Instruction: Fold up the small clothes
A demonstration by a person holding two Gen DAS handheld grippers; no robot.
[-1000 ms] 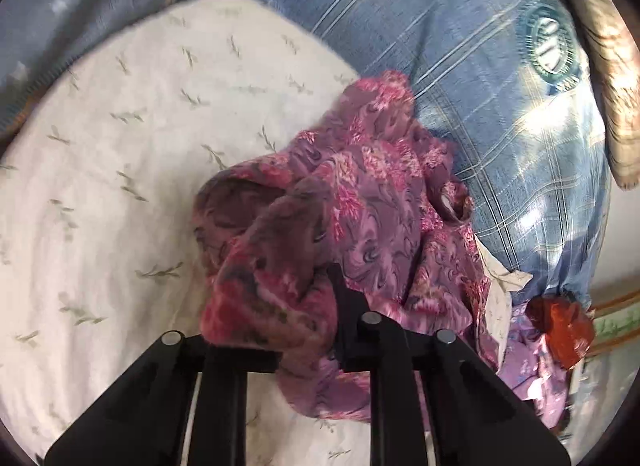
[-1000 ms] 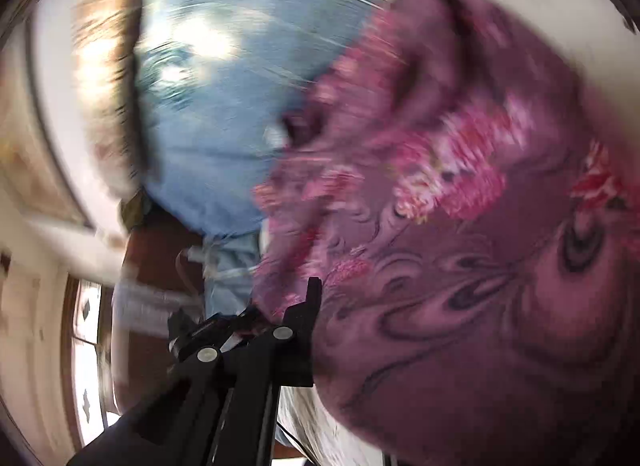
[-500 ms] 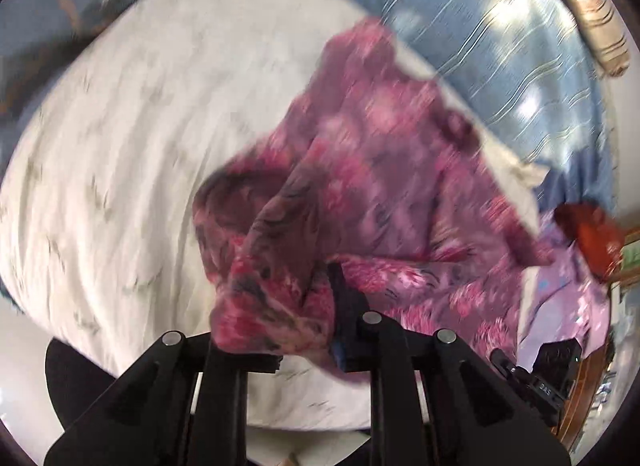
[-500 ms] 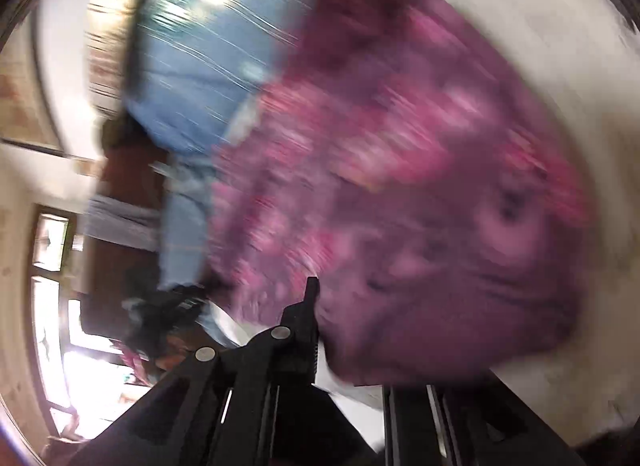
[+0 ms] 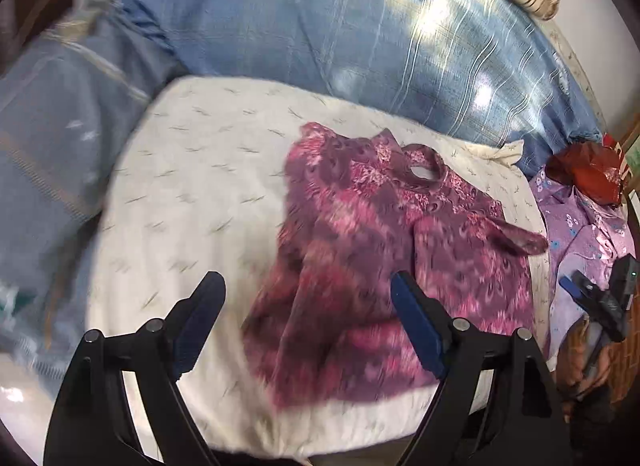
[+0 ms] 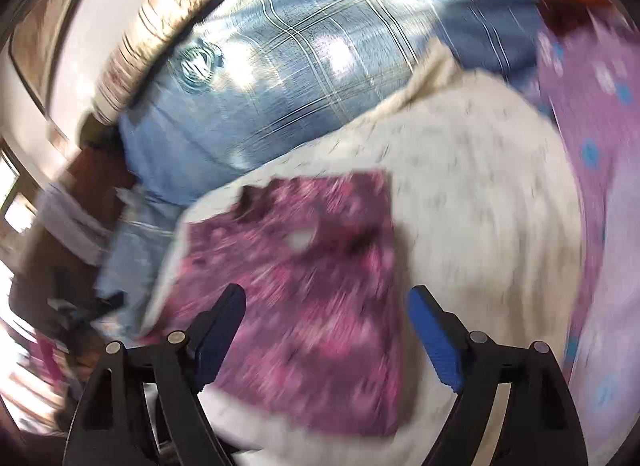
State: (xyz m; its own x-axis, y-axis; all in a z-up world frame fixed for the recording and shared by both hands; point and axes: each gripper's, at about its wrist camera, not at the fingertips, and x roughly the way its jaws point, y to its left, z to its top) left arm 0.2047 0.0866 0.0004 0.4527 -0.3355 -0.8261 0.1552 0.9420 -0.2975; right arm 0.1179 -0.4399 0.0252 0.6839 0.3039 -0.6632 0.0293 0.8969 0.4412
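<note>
Left gripper [image 5: 306, 298]: jaws opening, nothing pinched; both blue pads show bare. Purple-pink patterned garment [image 5: 384, 266] lies on the cream sheet [image 5: 192, 185] under and ahead of it. Seen from the left wrist, the right-hand finger [image 5: 416, 322] overlaps the garment's lower middle, while the left-hand finger sits over bare sheet just off the garment's left edge. No contact visible between pads and cloth.

Right gripper [image 6: 326, 306]: jaws also opening, nothing between the pads. In the right wrist view the same garment [image 6: 312, 278] sits below and ahead, mostly between the fingers and skewed toward the left-hand one [image 6: 218, 326], which overlaps the cloth. The right-hand finger stands over bare sheet [image 6: 480, 205], just off the garment's straight right edge.

Garment state: spread roughly flat, neck hole [image 5: 423, 173] at the far end away from both grippers, one sleeve [image 5: 520, 240] sticking out toward the right in the left wrist view. Near hem close to the sheet's front edge. Both views are motion-blurred, so fine creases can't be read.

Surroundings: blue striped bedding [image 5: 400, 65] beyond the sheet; lilac floral cloth [image 5: 584, 234] to the right, just beside the sheet; red bag [image 5: 588, 173] past that. The right gripper shows at the right edge of the left wrist view.
</note>
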